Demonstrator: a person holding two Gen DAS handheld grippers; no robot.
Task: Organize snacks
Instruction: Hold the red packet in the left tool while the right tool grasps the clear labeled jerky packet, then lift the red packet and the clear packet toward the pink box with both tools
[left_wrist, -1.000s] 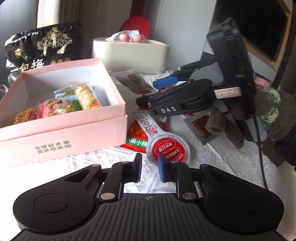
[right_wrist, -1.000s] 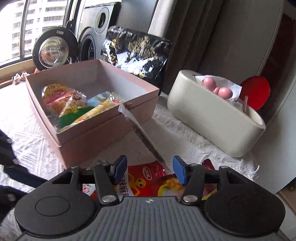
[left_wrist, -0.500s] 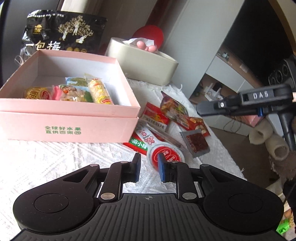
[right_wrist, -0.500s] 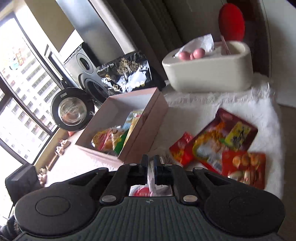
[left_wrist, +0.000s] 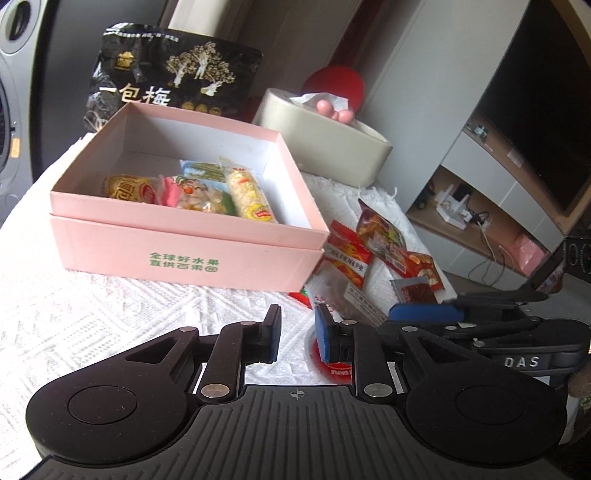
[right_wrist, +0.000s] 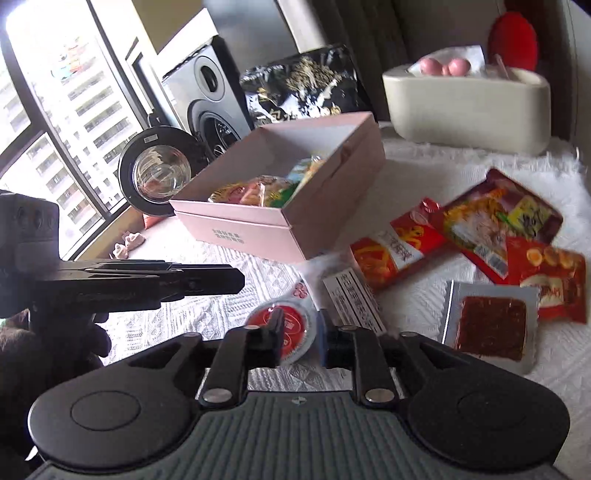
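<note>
Lying between the right tongs (right_wrist: 299, 338), spread: round red cup (right_wrist: 284, 326); left tongs (left_wrist: 295, 332) spread.

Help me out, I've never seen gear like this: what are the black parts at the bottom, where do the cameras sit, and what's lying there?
There is no robot here. A person holds a two-finger hand tool in each hand, and a wide-angle camera on each tool looks forward along its fingers. The black parts at the bottom are those tools.

One picture looks over the left gripper, the other over the right gripper. Both stand slightly open, and neither seems to grip anything.

On the white cloth stands an open pink box with a few wrapped snacks inside. Beside it lie loose red packets, a silver packet and a round red-lidded cup just ahead of the right gripper. Behind the box are a black bag and a cream tissue box.
</note>
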